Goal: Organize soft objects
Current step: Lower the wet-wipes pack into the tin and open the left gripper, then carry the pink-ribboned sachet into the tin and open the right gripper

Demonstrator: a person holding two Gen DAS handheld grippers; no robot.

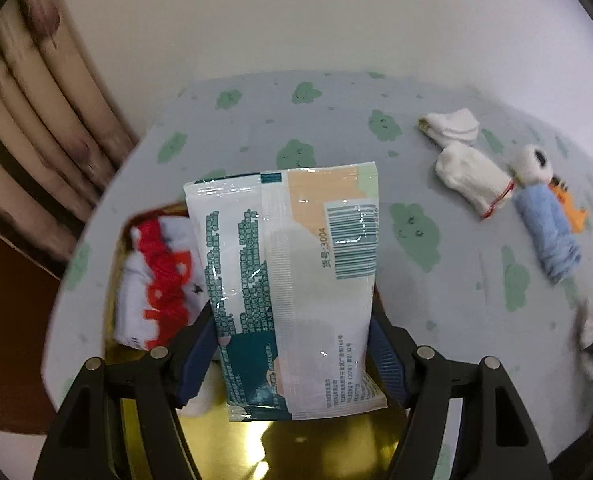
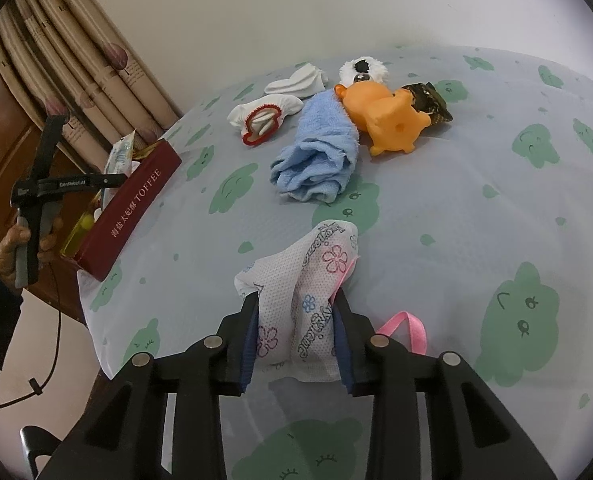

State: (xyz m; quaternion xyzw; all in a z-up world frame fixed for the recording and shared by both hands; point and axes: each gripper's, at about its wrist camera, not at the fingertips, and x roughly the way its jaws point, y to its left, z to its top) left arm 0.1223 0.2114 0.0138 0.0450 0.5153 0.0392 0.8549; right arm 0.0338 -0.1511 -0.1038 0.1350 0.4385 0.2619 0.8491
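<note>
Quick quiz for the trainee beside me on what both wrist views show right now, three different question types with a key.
1. True or false: the left gripper holds the tissue pack over the open box.
2. What sits between the fingers of the right gripper? A) a blue towel B) the floral pouch C) an orange toy
3. Fill in: the ribbon trailing from the pouch is ___.

Key: 1 true; 2 B; 3 pink.
</note>
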